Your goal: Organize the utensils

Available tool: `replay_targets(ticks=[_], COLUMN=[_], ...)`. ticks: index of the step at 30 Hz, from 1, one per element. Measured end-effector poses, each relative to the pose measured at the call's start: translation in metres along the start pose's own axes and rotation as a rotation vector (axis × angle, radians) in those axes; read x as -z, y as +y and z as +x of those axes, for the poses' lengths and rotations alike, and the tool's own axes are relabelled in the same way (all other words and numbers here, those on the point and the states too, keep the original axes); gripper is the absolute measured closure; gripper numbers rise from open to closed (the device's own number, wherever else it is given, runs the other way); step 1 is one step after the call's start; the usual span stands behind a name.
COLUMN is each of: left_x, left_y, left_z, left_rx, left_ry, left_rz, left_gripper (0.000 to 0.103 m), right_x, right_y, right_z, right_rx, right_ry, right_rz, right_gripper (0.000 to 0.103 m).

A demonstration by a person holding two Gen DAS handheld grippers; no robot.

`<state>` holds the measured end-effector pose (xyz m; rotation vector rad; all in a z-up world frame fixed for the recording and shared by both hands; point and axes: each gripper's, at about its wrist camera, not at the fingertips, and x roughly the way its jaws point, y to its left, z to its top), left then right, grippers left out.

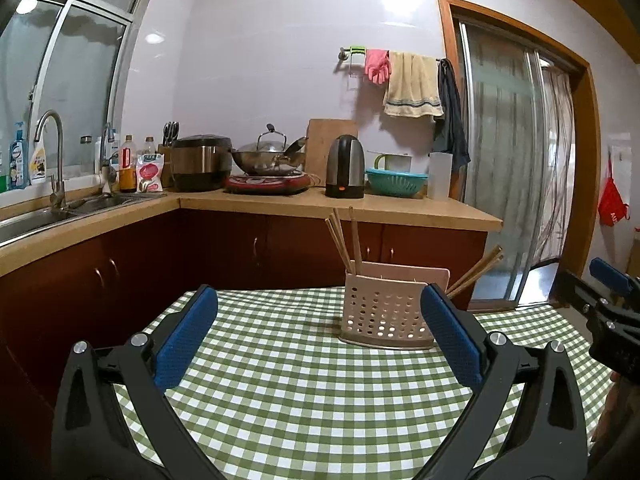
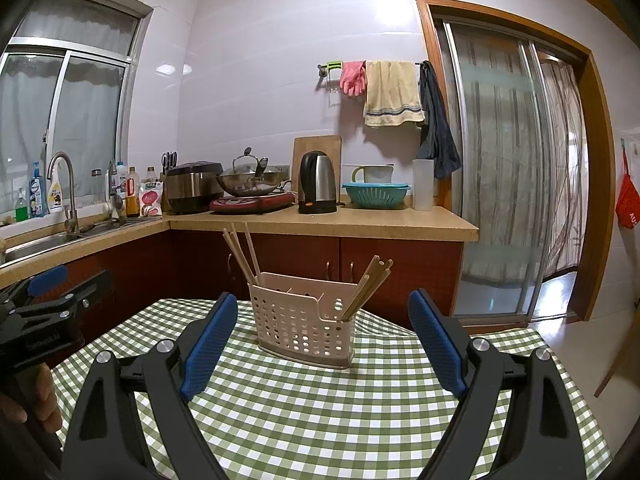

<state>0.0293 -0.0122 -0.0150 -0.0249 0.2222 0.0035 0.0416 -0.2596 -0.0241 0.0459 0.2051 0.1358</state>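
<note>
Chopsticks (image 2: pixel 240 254) lean in caddy (image 2: pixel 304 320) on table (image 2: pixel 320 408); claws apart.

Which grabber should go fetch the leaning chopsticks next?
Probably the right gripper. The leaning chopsticks sit at the holder's right end, straight ahead of it. From the left gripper they are partly hidden behind its finger.

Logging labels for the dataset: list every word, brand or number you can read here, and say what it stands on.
"AU": white letters, cut off, on the red bag hanging by the door.
Left gripper body: a pale line of print, too blurred to read.
Bottles by the sink: labels too small to read.
Pink packet: print too small to read.
Nothing else bears legible text.
</note>
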Motion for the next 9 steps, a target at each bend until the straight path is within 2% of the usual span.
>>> replay_targets(ticks=[4,9], left_x=[0.003,0.015], left_y=[-0.002,0.002], left_z=[0.007,0.029], left_rx=[-0.001,0.021], left_ry=[0.012,0.099], left_rz=[0.03,0.02], left_gripper=[0.004,0.004], right_x=[0.001,0.007], right_y=[0.0,-0.004], right_z=[0.002,0.011], right_rx=[-0.001,0.005], right_ry=[0.003,0.024], right_rz=[0.004,0.01], right_gripper=[0.018,0.018])
